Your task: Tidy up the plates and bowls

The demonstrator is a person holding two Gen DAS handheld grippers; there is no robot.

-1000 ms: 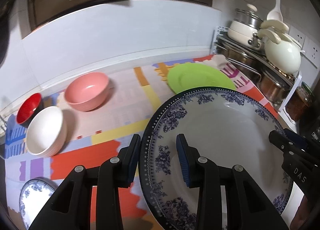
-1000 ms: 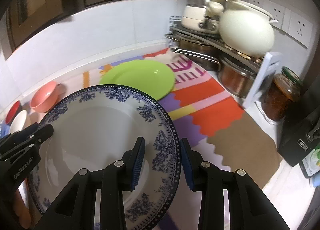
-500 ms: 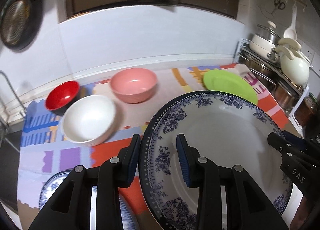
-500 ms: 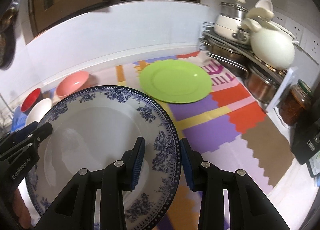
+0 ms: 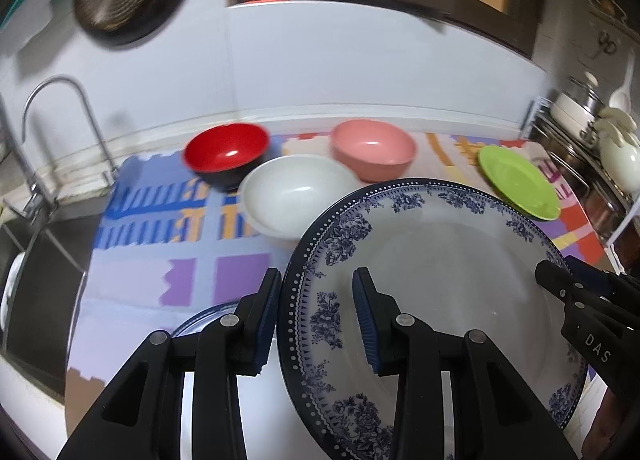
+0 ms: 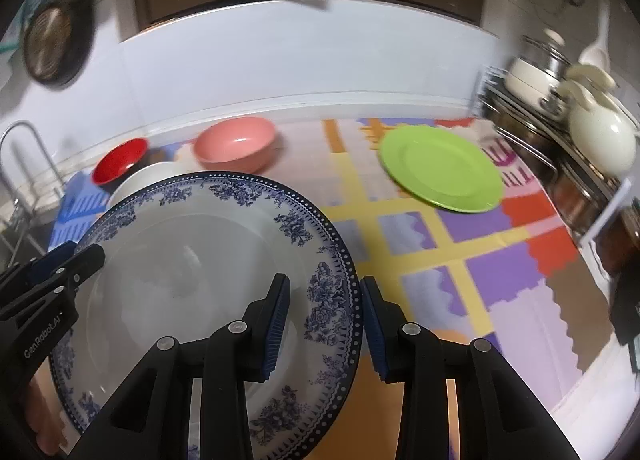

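Plates and bowls are spread over the patterned mat [image 5: 132, 272] on the surface, and we are carrying the blue-and-white plate [image 5: 440, 260] above it.

Through the left wrist view, the left claw [image 5: 316, 318] is pinching the plate's left rim, one pad under the edge and one on the face, so the jaws are standing narrow around the china. The right claw [image 5: 560, 280] is showing at the far rim. Beyond the plate we are seeing a white bowl [image 5: 296, 192], a red bowl [image 5: 226, 150], a pink bowl [image 5: 374, 148] and a green plate [image 5: 518, 180], all resting on the mat. Just below the left claw, part of another blue-patterned plate [image 5: 208, 314] is peeking out, likely the stack we are heading for.

Through the right wrist view, the right claw [image 6: 324, 318] is gripping the opposite rim of the blue-and-white plate [image 6: 200, 260] the same way, narrow and closed on it, while the left claw [image 6: 86, 256] is appearing at the far edge.

To do this well, we are keeping both grips level with each other so the plate is not twisting, clearing the bowls, then lowering it flat.

It is a wide, shallow, glossy plate with a dotted dark rim and floral sprays, so it may be slipping if tilted.
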